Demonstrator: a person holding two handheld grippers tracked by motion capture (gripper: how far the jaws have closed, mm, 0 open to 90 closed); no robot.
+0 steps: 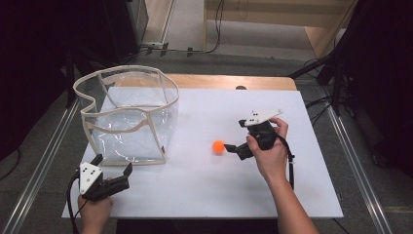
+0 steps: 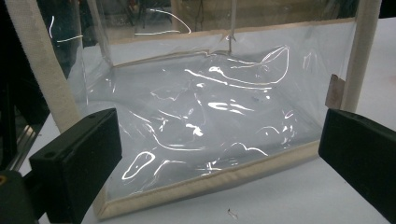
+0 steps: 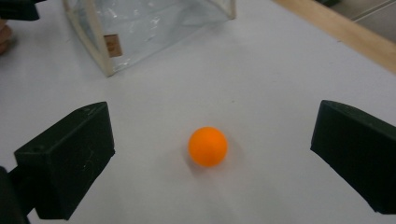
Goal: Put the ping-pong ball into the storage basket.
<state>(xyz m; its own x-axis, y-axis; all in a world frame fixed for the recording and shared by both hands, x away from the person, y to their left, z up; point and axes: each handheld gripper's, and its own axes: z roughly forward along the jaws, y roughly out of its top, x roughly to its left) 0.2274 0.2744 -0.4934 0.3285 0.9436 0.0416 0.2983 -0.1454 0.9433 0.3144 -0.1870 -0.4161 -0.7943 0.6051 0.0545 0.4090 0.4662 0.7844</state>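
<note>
Right hand-held gripper (image 3: 212, 154): released, jaws spread wide; I have it low over the white counter (image 1: 204, 190) right of centre in the high view, with the orange ball (image 3: 208, 146) sitting between the jaws and touching neither.
Left hand-held gripper (image 1: 113, 171): released as well, jaws apart, at the lower left of the high view, facing the near wall of the clear bag (image 2: 205, 116) without touching it.
Ball position: on the counter in the middle of the high view, well apart from the bag, at the tip of my right jaws.
Risk, ball: it is round and free on a smooth sheet; if one jaw reaches it first as I close, I expect it to roll out ahead of the grip.
Risk, grip: a pinch off the ball's middle could squirt it sideways, perhaps off the counter.
Risk, bag: its soft walls sag and the cream rim bends inward at the upper left, so a drop could strike the rim; a nudge from my left jaws could tip it.
Bag contents: nothing that I can see through the plastic; glare hides parts of the floor.
</note>
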